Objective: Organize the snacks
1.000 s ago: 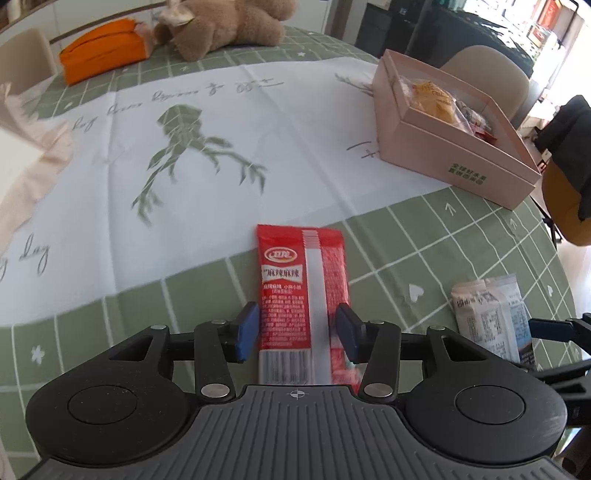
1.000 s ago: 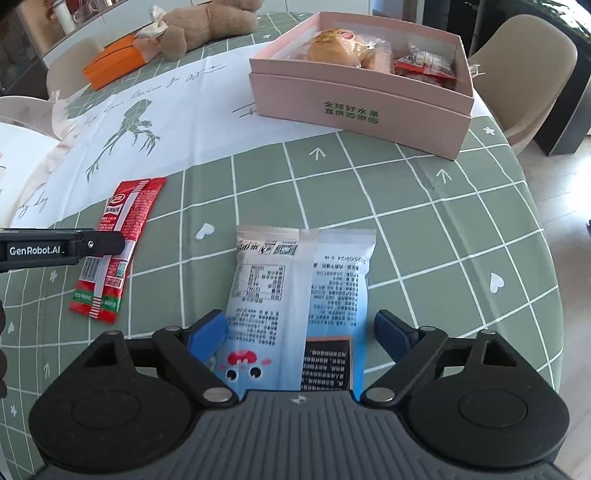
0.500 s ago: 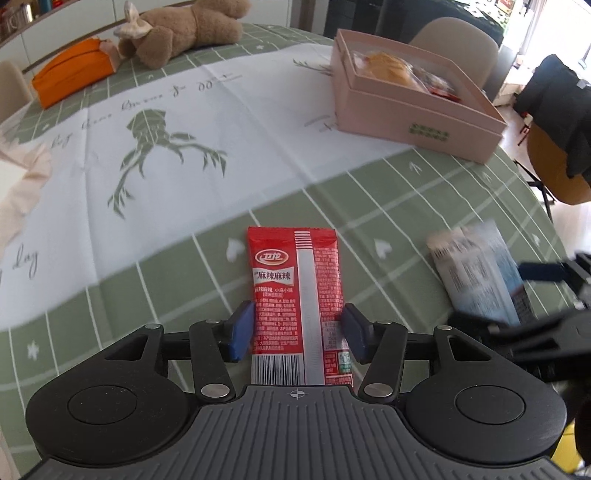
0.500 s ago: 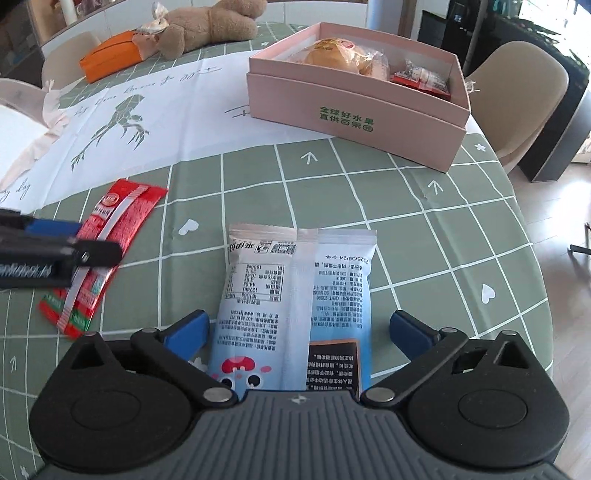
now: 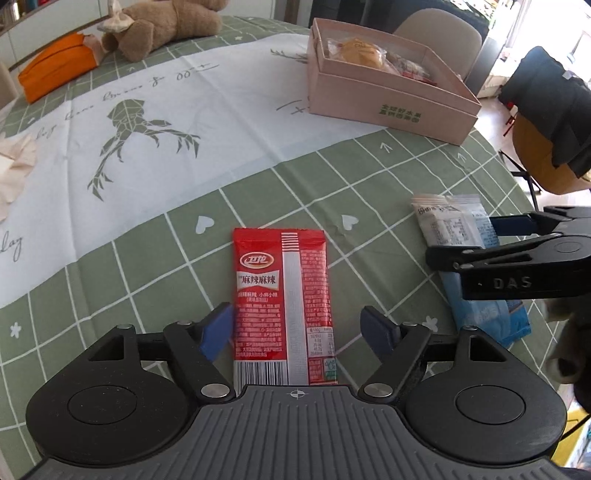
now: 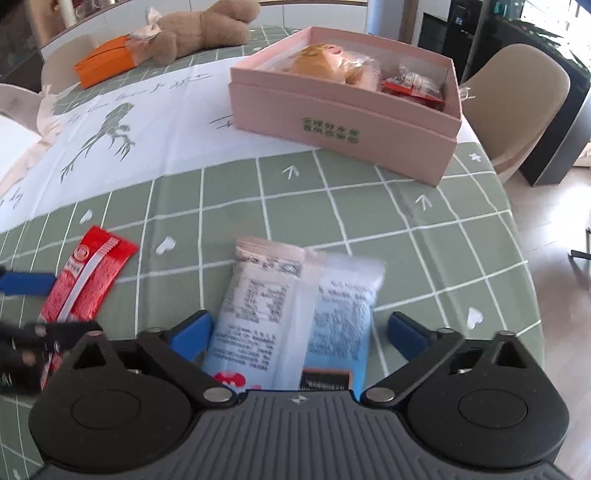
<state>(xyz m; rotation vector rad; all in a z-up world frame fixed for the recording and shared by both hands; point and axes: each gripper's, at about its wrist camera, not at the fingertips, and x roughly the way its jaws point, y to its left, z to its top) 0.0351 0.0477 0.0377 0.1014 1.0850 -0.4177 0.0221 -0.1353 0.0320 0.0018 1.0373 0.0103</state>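
A red snack packet lies flat on the green checked tablecloth between the fingers of my left gripper. Its jaws are opening and the right pad stands clear of the packet. A white and blue snack packet lies between the fingers of my right gripper. Those jaws are closing, with gaps still on both sides. The open pink box stands farther back and holds a wrapped bun and small red packets. The right wrist view shows the box ahead and the red packet to the left.
A brown teddy bear and an orange pouch lie at the far side of the table. A white printed cloth covers the middle. Beige chairs stand beyond the box. The table's edge curves close on the right.
My left gripper's jaws have spread wider around the red packet, and its view has swung so the right gripper shows at the right edge. The right jaws widened, then narrowed a little.
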